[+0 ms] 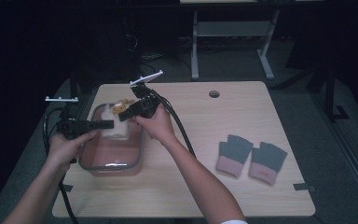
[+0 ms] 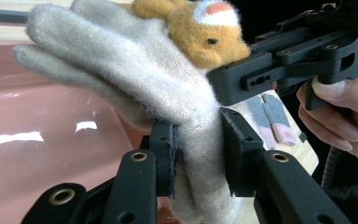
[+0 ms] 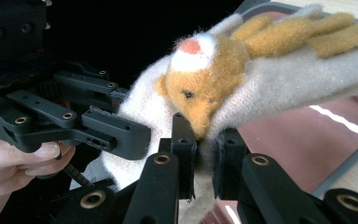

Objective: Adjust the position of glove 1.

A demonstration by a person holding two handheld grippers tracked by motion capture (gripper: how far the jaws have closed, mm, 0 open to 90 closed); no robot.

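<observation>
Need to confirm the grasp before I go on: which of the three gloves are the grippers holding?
The cream glove with the orange animal face, clamped by both the left gripper and right gripper over the pink bin. The two grey-and-pink gloves lie untouched on the table.

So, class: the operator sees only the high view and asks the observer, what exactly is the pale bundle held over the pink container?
Observer: A cream woolly glove with an orange plush animal face on it.
Operator: Does the left gripper actually have it?
Observer: Yes, the left gripper pinches the glove's cuff end.
Operator: And the right?
Observer: The right gripper is shut on the fabric just under the animal's snout.
</observation>
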